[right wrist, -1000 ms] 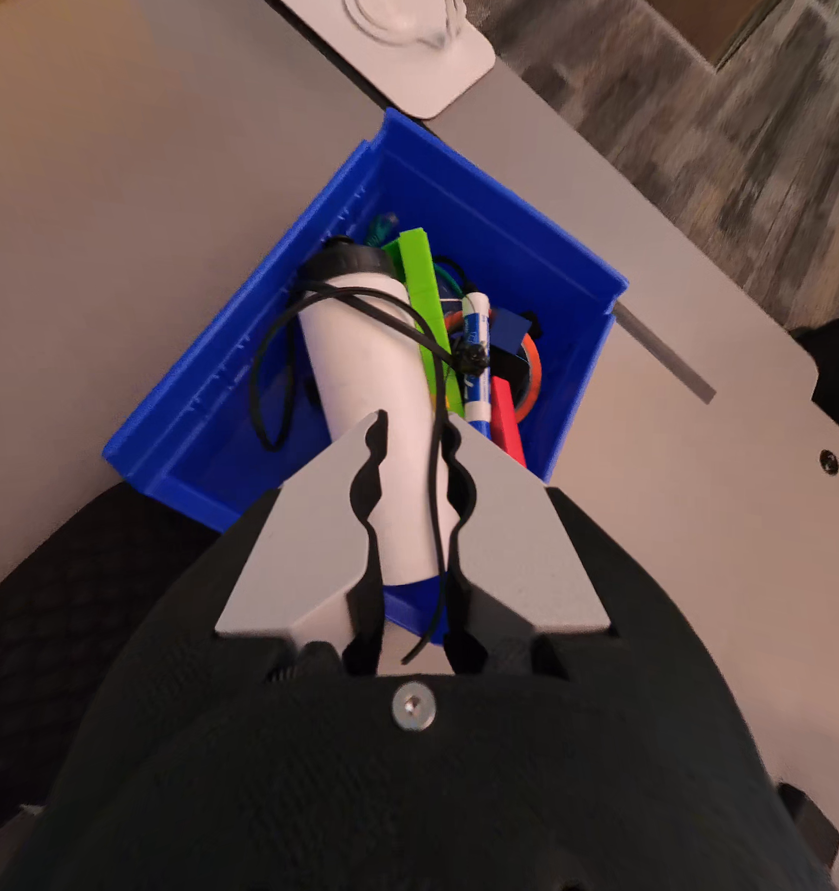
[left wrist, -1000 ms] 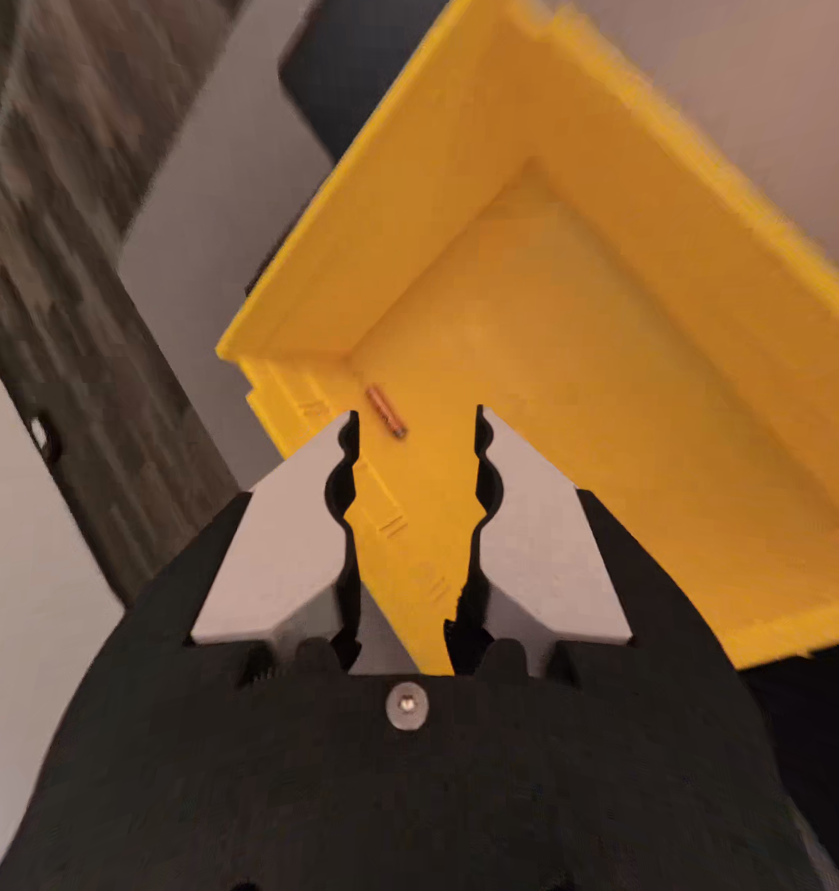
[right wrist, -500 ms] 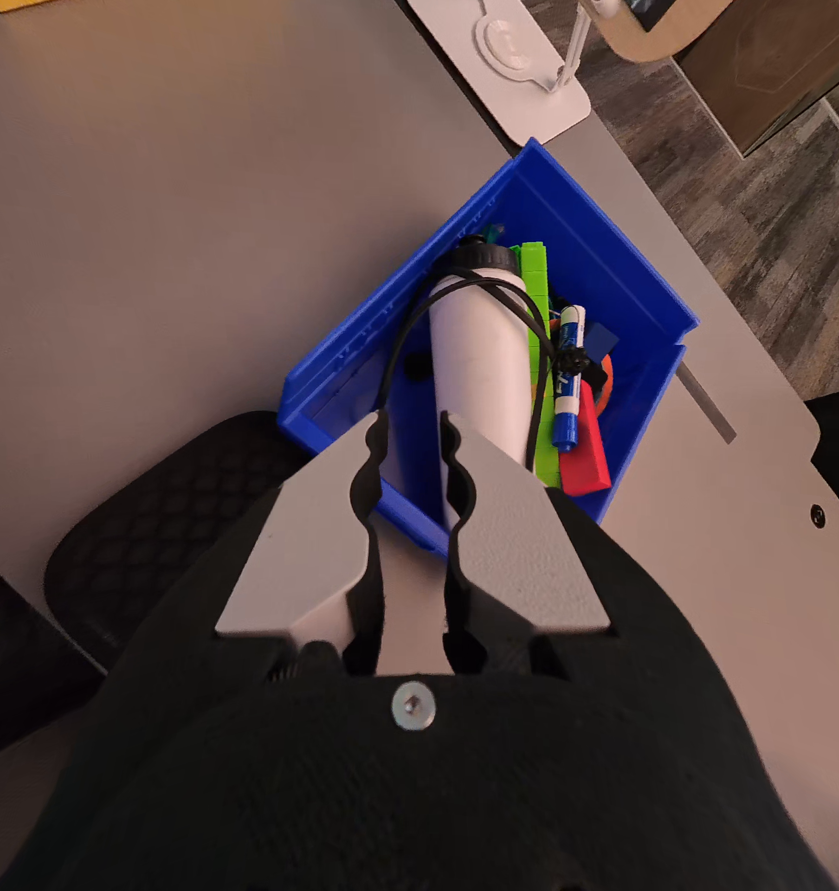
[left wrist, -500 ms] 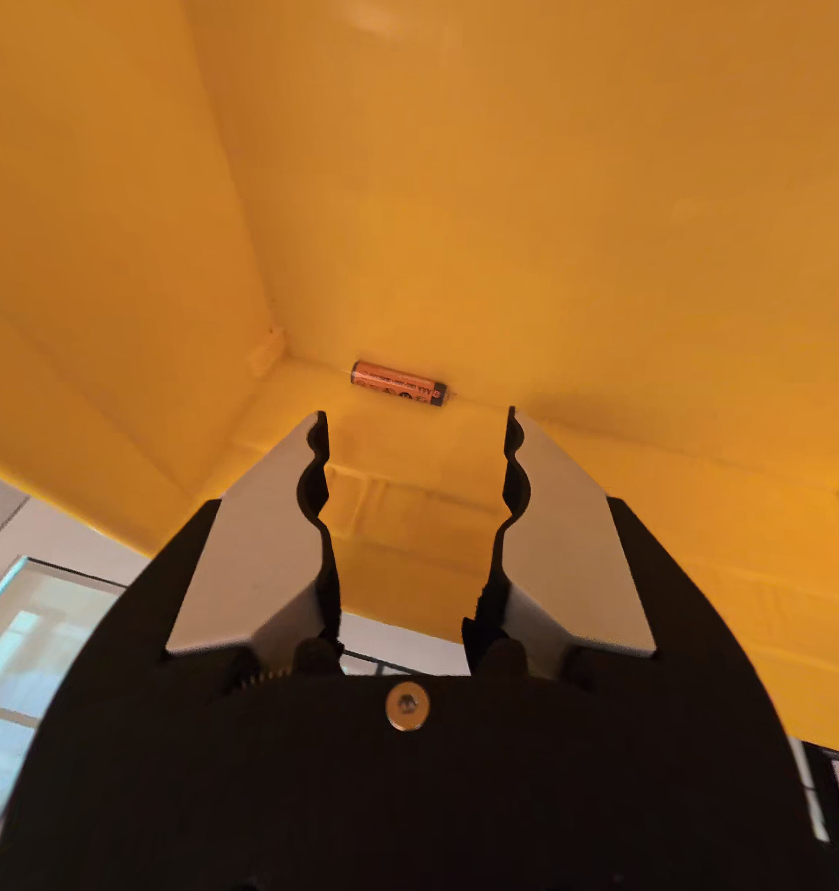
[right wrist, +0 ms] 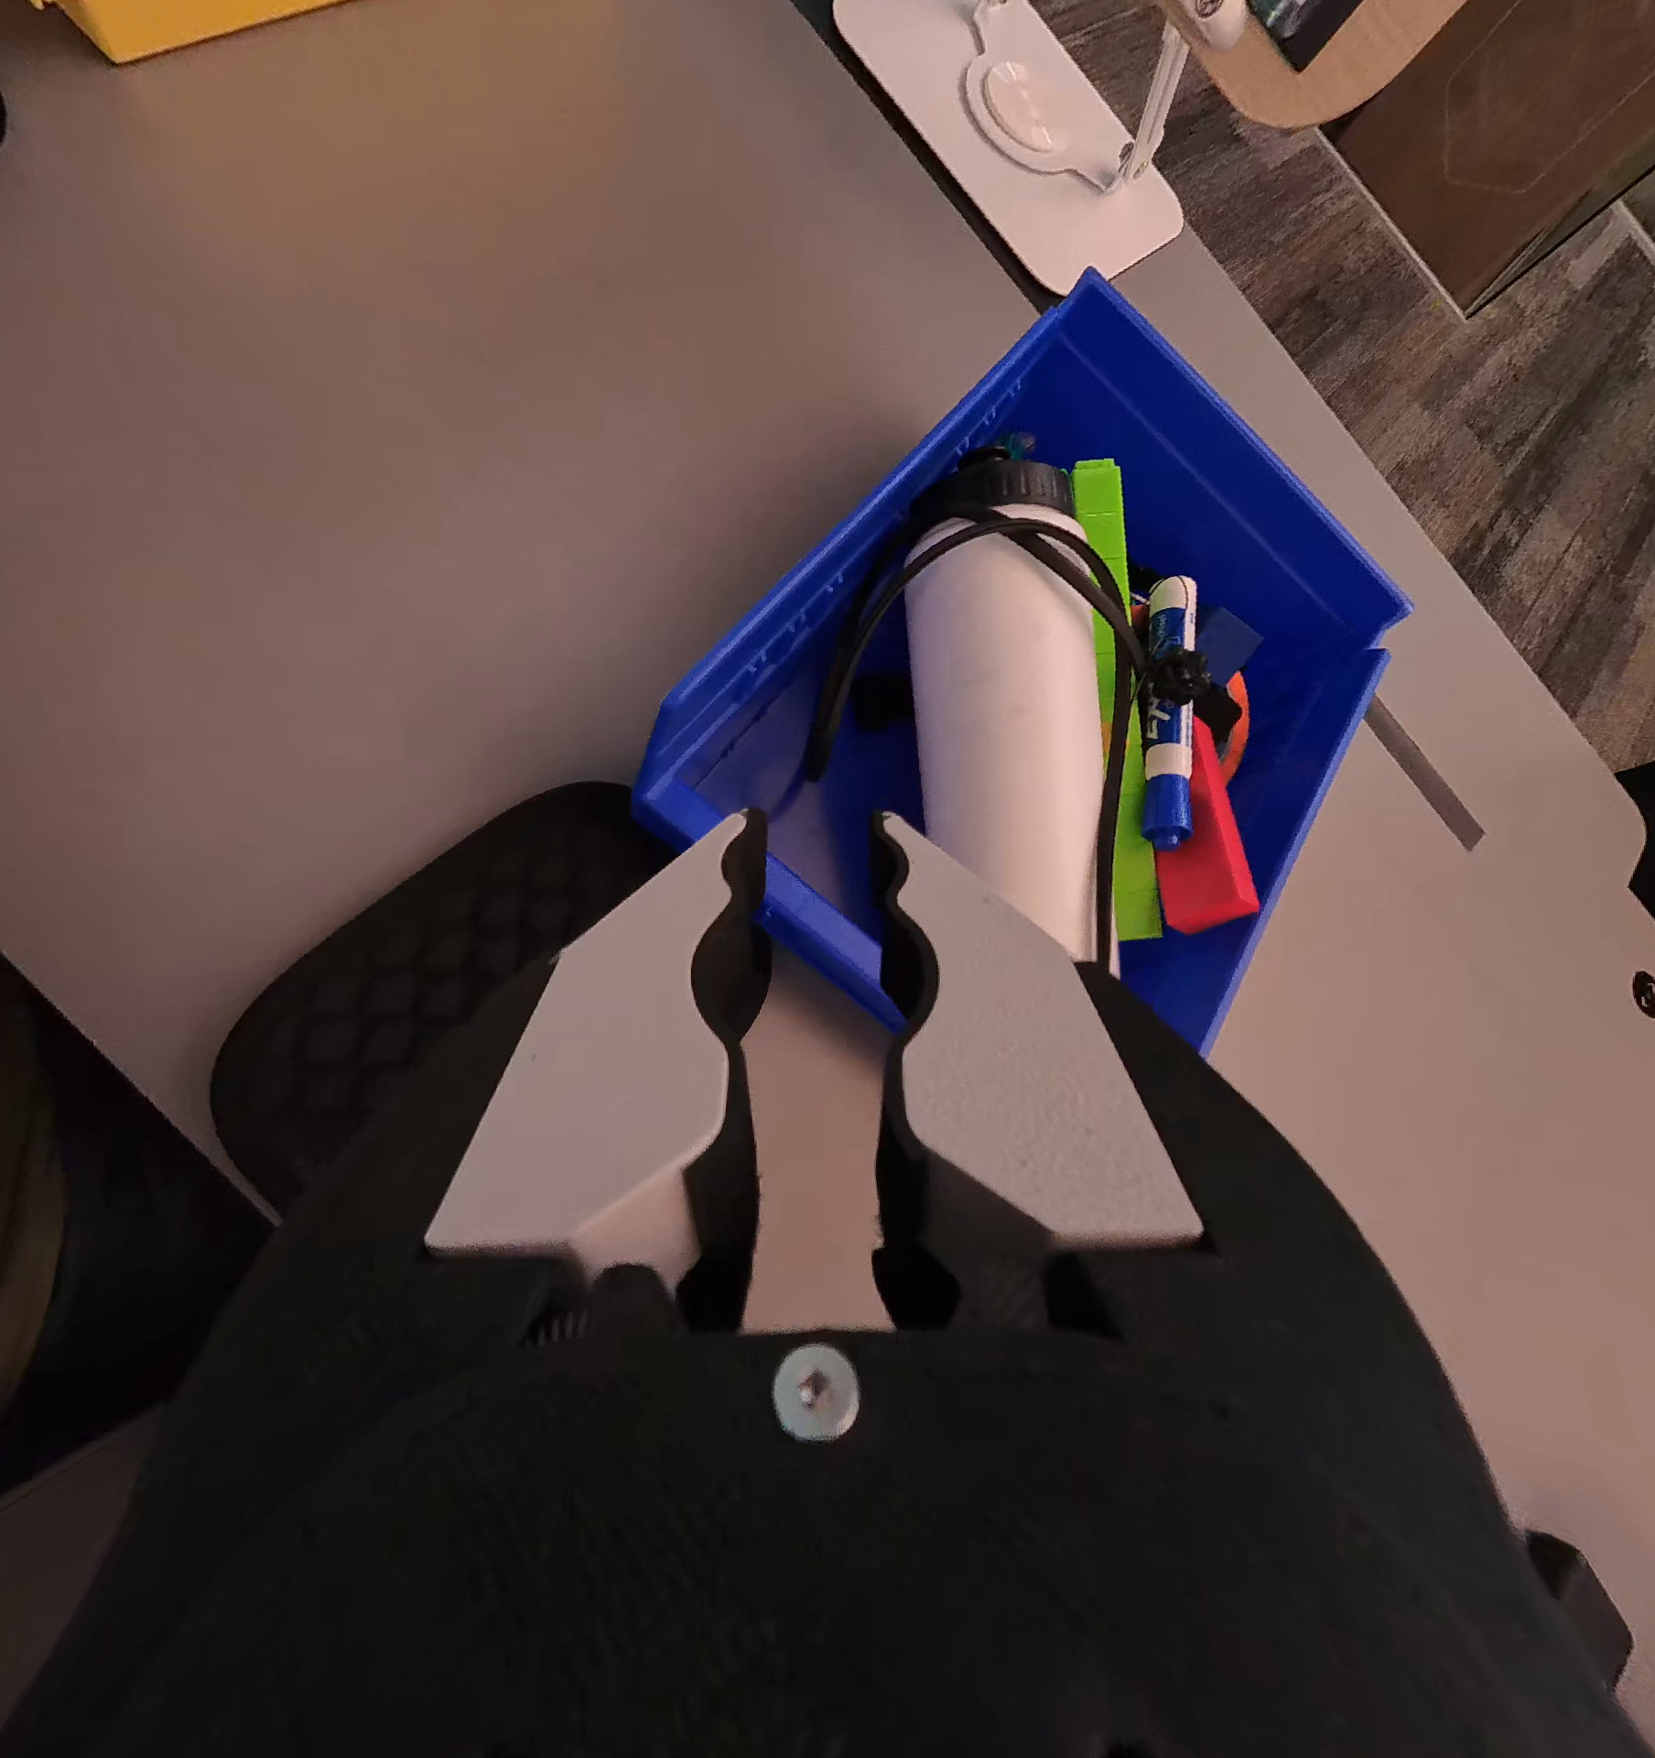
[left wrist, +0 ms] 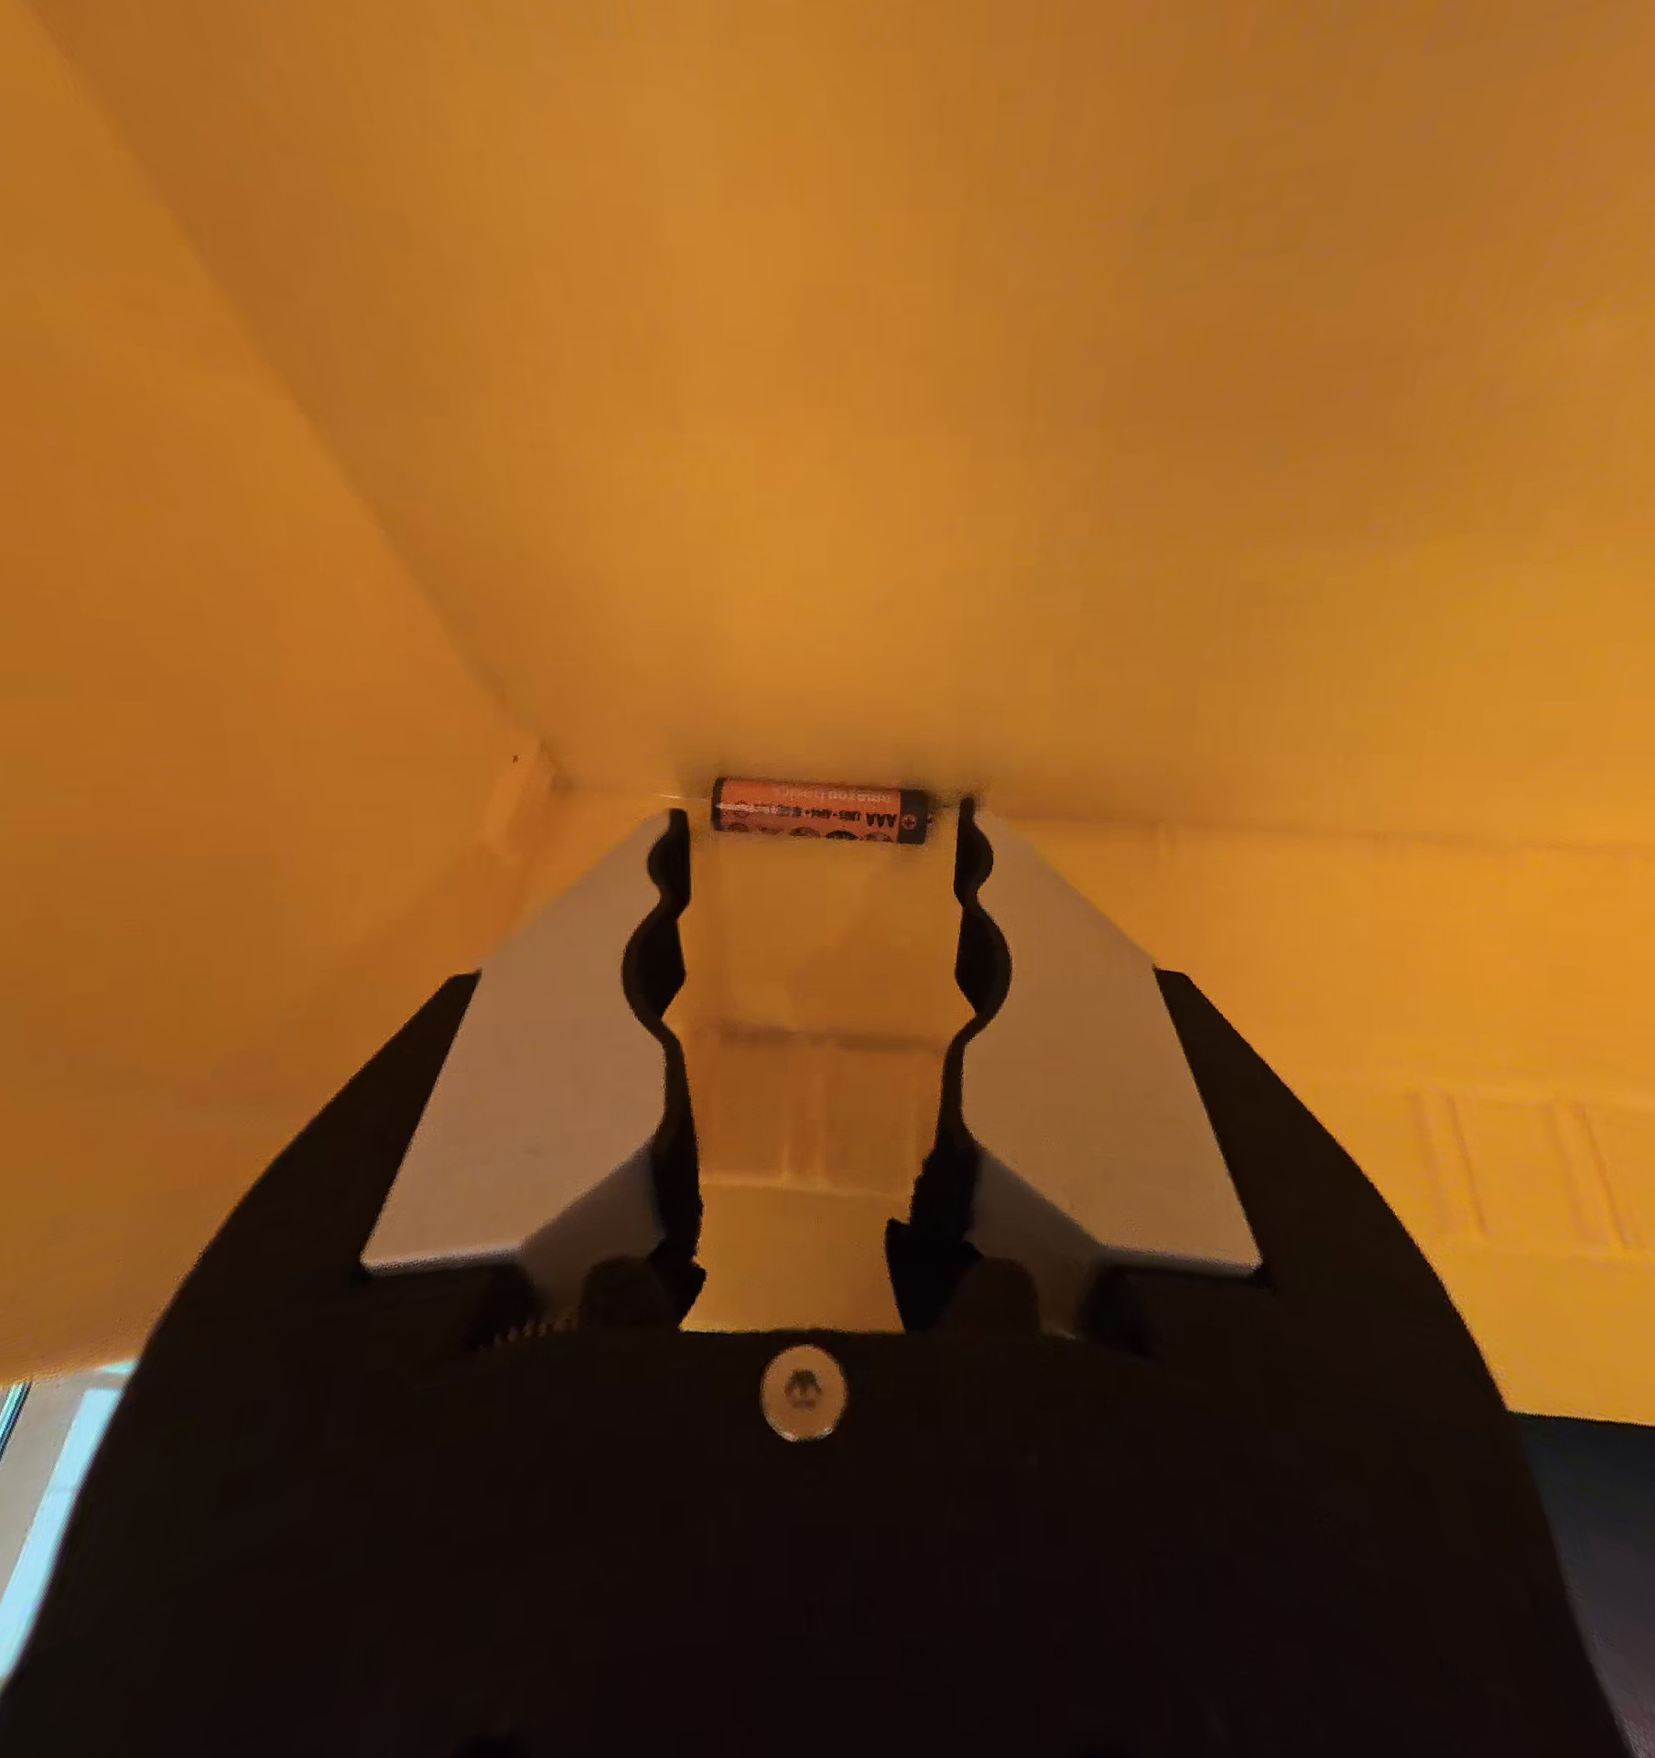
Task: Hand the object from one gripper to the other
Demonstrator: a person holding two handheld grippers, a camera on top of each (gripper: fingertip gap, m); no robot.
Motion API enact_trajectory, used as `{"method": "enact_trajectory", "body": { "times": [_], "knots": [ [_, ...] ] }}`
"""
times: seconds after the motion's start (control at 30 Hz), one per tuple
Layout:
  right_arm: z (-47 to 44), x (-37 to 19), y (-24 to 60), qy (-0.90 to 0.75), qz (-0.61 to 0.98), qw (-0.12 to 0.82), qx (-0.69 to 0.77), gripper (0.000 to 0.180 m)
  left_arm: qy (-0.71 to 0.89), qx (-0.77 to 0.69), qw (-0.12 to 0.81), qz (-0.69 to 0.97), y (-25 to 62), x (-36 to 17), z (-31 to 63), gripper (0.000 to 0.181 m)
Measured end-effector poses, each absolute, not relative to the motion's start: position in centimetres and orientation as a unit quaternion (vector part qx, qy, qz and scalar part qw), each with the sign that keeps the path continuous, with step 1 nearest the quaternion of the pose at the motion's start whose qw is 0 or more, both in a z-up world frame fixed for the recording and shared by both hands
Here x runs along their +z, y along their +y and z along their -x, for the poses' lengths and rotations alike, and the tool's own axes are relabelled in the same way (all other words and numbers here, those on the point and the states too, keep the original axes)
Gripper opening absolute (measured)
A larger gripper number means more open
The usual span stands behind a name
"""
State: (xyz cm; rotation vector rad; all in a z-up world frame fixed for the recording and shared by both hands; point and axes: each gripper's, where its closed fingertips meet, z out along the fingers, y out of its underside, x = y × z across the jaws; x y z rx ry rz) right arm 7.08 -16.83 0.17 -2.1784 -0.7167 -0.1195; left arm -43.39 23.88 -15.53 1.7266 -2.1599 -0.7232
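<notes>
A small orange and black battery lies crosswise in the bottom corner of a yellow bin. My left gripper is open inside the bin, its fingertips on either side of the battery's ends, not closed on it. My right gripper is open and empty, held above the near corner of a blue bin. The blue bin holds a white bottle with a black cap, a black cord, a green brick bar, a blue marker and a red block.
The bins stand on a grey table. A black mesh chair back sits at the table's near edge. A white lamp base lies at the far edge. A corner of the yellow bin shows in the right wrist view. The tips of one gripper are about 65 centimetres away from the tips of the other.
My left gripper has moved down into the yellow bin until its tips flank the battery. My right gripper has pulled back and up from the blue bin, away from the white bottle.
</notes>
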Motion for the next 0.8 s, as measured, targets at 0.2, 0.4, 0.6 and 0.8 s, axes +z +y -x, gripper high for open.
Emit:
{"method": "enact_trajectory", "body": {
  "times": [0.2,0.4,0.6,0.8],
  "knots": [
    [-7.0,0.1,-17.4,-0.287,0.864,0.413,-0.040,0.020,-0.738,-0.250,0.166,-0.604,23.3,-15.6,43.7,0.043],
    [-7.0,-0.4,-17.7,-0.293,0.862,0.412,-0.039,0.020,-0.738,-0.224,0.097,-0.628,22.9,-13.8,41.4,0.043],
    [-6.1,0.4,-17.3,-0.285,0.840,0.461,-0.018,0.021,-0.740,-0.117,-0.127,-0.650,21.0,-7.7,34.5,0.043],
    [-0.2,5.5,-14.5,-0.226,0.723,0.628,0.178,0.027,-0.712,0.066,-0.440,-0.543,11.1,2.8,22.5,0.044]
  ]
}}
